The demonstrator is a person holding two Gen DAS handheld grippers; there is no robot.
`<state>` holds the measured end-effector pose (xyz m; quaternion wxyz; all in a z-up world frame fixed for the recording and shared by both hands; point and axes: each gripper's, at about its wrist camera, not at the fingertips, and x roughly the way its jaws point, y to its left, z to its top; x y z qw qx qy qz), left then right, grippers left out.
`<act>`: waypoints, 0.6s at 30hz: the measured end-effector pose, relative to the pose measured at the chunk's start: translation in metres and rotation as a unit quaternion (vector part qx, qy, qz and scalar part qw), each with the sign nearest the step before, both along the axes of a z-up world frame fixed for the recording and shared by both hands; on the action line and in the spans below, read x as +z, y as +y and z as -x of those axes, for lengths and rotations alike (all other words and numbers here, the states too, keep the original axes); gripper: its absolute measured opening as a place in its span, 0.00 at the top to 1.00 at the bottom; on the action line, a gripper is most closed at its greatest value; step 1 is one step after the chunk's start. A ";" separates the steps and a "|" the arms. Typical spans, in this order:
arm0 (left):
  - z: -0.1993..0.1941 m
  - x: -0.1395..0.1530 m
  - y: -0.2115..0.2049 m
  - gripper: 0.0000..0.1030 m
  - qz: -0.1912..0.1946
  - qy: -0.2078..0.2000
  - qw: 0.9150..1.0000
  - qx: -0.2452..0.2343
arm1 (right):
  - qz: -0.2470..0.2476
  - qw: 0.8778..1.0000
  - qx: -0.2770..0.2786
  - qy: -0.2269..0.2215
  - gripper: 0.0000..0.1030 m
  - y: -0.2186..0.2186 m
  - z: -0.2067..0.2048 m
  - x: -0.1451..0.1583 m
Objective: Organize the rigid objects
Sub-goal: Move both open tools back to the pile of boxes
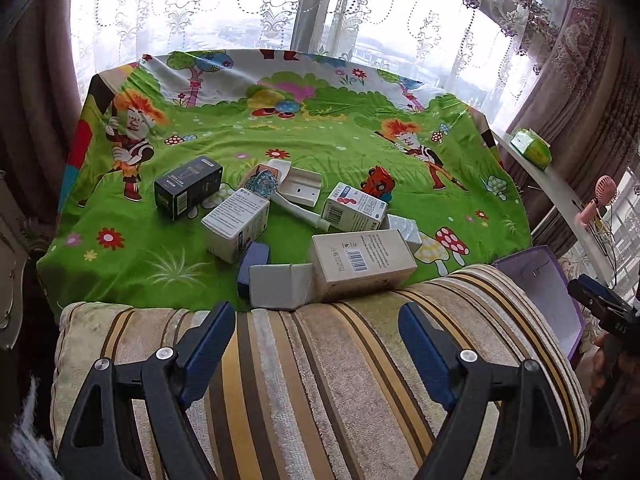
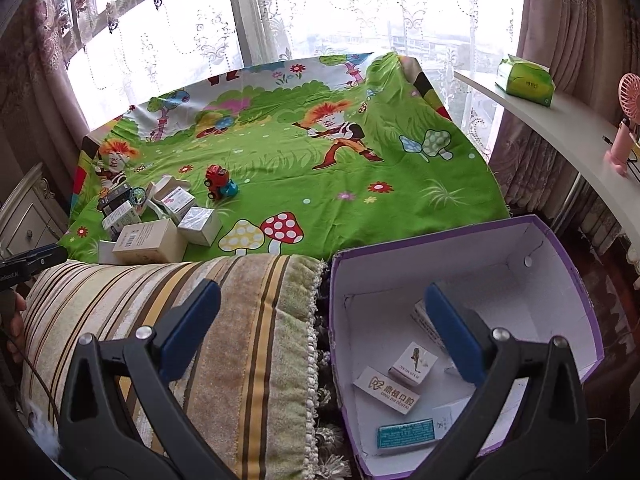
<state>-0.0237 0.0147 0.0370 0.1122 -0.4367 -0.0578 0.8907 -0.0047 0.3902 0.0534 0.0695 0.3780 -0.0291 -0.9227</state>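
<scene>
Left wrist view: left tongs (image 1: 316,320) spread wide, nothing between the pads, hovering over a striped cushion (image 1: 320,380). Beyond it, on the bench under a green cartoon cloth (image 1: 300,136), the clutter is unsorted: a black box (image 1: 188,191), a white carton (image 1: 236,224), a beige barcode box (image 1: 362,264) at the near edge touching a small grey box (image 1: 280,286), a blue item (image 1: 253,258) just beside that, a blue-and-white box (image 1: 356,208), a red toy car (image 1: 378,184) behind it, and an open white case (image 1: 300,188) mid-pile. The purple storage box (image 1: 548,304) shows at the right edge, with the right tongs' tip near it.

Right wrist view: right tongs (image 2: 320,312) also wide open and empty, one finger over the cushion, the other over the purple storage box, which sits off the bench's near right corner. Inside it are a few small flat packs, including a white dental pack (image 2: 386,390) and a teal pack (image 2: 406,434); one more is partly hidden behind the finger.

Progress, as I judge it: early. Several small packs are binned; roughly nine items remain on the cloth. Both tongs are free for the next pick.
</scene>
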 end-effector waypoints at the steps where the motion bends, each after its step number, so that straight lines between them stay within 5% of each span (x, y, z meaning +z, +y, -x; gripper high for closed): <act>1: 0.003 -0.002 -0.003 0.18 -0.002 -0.007 1.000 0.002 | 0.001 1.000 0.004 -0.002 0.00 -0.003 0.000 -0.001; 18: 0.067 -0.051 -0.023 0.28 -0.069 -0.137 0.988 -0.019 | -0.006 0.997 0.067 -0.033 0.00 -0.062 0.020 0.000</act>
